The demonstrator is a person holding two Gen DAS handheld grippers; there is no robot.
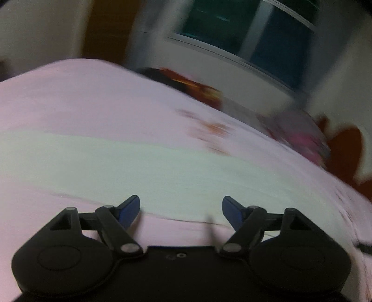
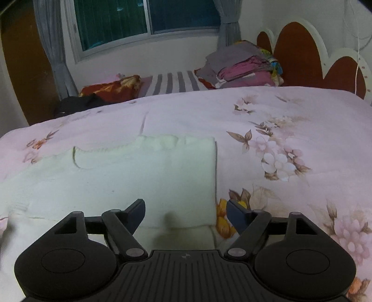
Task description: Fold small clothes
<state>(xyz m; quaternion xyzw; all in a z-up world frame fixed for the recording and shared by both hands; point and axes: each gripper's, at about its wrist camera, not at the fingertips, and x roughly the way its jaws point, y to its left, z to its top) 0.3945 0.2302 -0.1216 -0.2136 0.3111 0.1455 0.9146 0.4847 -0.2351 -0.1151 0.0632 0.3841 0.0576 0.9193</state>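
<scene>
A pale cream garment [image 2: 144,176] lies flat on the pink floral bedspread [image 2: 290,120], with its right side folded over into a straight edge. My right gripper [image 2: 186,215] is open and empty, low over the garment's near right corner. In the blurred left wrist view the same garment [image 1: 139,172] shows as a pale band across the bedspread [image 1: 81,97]. My left gripper [image 1: 181,211] is open and empty just above the garment's near edge.
A stack of folded clothes [image 2: 246,67] sits at the far right by the brown headboard [image 2: 300,55]. A red patterned pillow [image 2: 111,89] and a striped cloth [image 2: 174,84] lie beyond the bed under the window [image 2: 146,21].
</scene>
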